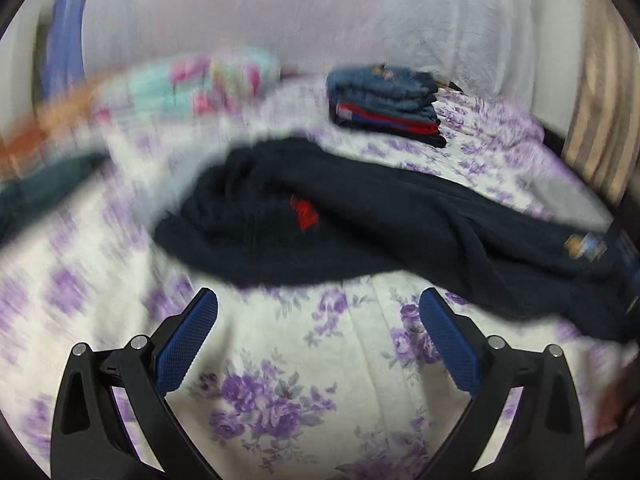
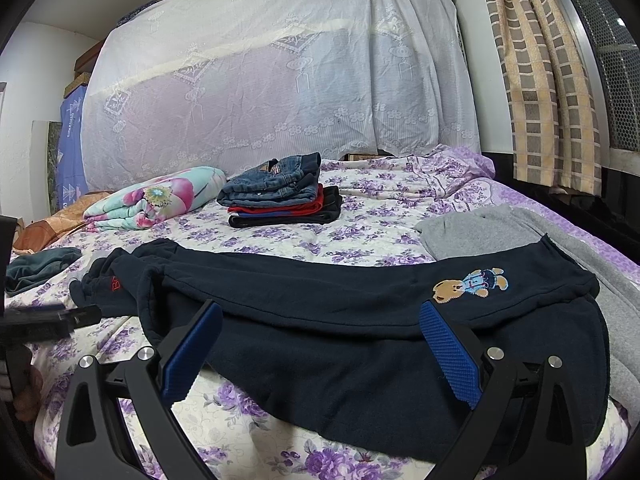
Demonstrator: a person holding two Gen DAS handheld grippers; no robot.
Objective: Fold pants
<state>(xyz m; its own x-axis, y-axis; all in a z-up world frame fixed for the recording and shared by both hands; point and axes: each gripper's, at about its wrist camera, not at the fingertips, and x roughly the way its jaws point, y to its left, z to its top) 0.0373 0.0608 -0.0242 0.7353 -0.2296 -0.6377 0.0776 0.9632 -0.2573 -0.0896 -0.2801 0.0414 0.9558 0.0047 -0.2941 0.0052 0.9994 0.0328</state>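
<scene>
Mostly blurred left view; both grippers (image 1: 318,312) (image 2: 320,328) spread wide, empty, pants (image 2: 340,304) maybe half-folded.

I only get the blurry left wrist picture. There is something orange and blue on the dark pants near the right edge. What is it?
Observer: A teddy bear patch sewn on the navy pants.
Operator: Does anything lie beside the pants there?
Observer: Yes, a grey garment, partly under the pants' end.
Operator: And the right gripper?
Observer: The right gripper is open, its jaws spread over the pants, gripping nothing.
</scene>
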